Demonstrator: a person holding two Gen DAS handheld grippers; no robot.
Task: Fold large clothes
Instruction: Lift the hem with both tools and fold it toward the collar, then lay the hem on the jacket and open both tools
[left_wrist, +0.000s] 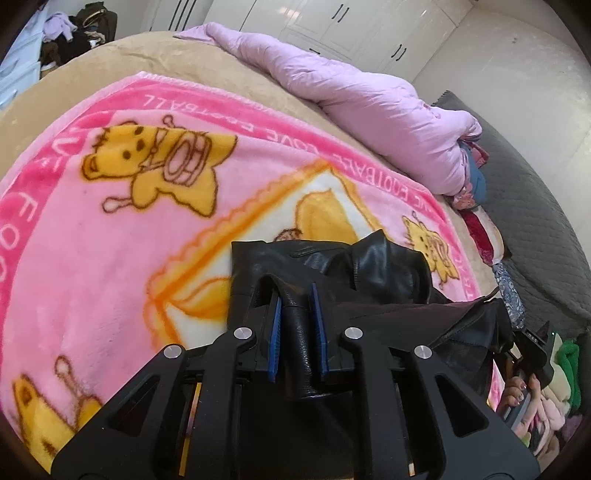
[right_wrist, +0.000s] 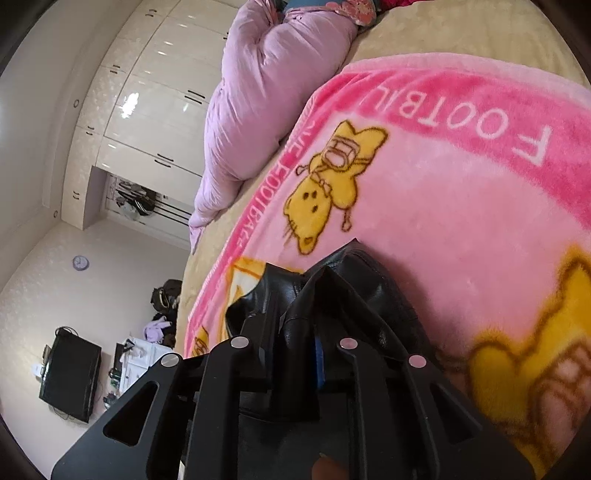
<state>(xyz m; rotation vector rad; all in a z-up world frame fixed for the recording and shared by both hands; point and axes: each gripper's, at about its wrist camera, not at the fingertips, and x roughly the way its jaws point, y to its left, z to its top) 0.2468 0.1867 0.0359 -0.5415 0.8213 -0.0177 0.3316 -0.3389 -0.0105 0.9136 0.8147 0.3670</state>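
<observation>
1. Black leather, a fold of the jacket (left_wrist: 373, 266), is pinched between the blue-padded fingers (left_wrist: 276, 332) of the left gripper (left_wrist: 298, 295); the pads press on a thick roll of it.
2. Black leather likewise fills the right gripper (right_wrist: 295, 302), whose fingers (right_wrist: 319, 354) are closed on a bunched edge of the same jacket; only a sliver of blue pad shows.
3. Beyond both grips, the jacket's free part lies crumpled on a pink fleece blanket (left_wrist: 110, 240) printed with yellow cartoon cats and white lettering.
4. The blanket is spread over a beige bed (left_wrist: 155, 62).
5. A lilac quilt (left_wrist: 351, 96) lies rolled along the bed's far edge.
6. White wardrobes (right_wrist: 147, 110) line the wall behind; a dark television (right_wrist: 70, 373) stands on another wall.
</observation>
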